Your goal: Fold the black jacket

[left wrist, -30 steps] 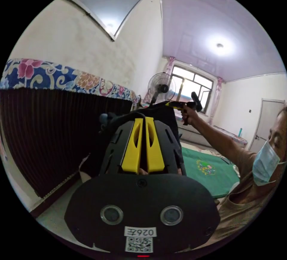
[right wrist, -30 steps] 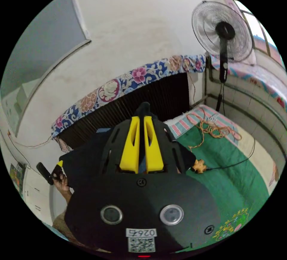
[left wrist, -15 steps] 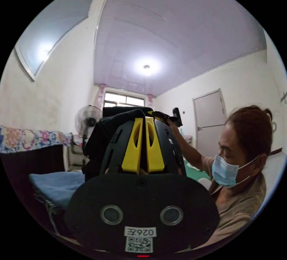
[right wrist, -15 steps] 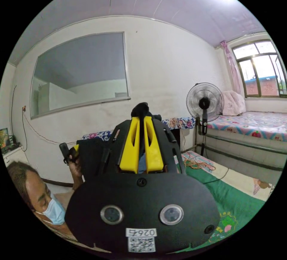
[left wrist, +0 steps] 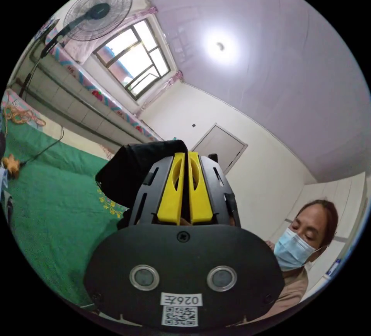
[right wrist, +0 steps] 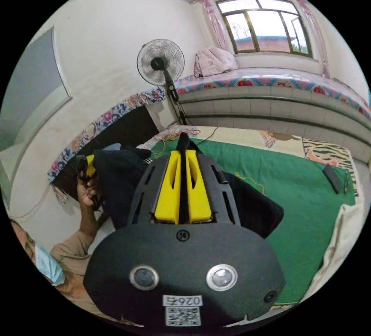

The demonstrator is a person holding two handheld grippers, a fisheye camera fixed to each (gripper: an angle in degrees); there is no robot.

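Note:
The black jacket (right wrist: 116,185) hangs in the air between both grippers, above the green mat (right wrist: 309,204). In the right gripper view, my right gripper (right wrist: 182,155) is shut, with a tuft of black cloth sticking out past its yellow jaw tips. At the left of that view a hand holds my left gripper (right wrist: 85,164) against the jacket's other end. In the left gripper view, my left gripper (left wrist: 184,157) is shut on a fold of the jacket (left wrist: 131,169), which bulges out to the left of the jaws. The rest of the garment is hidden behind the gripper bodies.
A person in a face mask (left wrist: 293,249) sits close at the lower right. A standing fan (right wrist: 160,61) is by the wall, next to a raised bed ledge (right wrist: 270,81) under the window (right wrist: 266,23). A tangled orange cord (left wrist: 17,113) and a dark flat object (right wrist: 332,178) lie at the mat's edges.
Both cameras have swung round, so the views now take in the green mat and the window. The jacket stays held in both shut grippers and now hangs over the mat.

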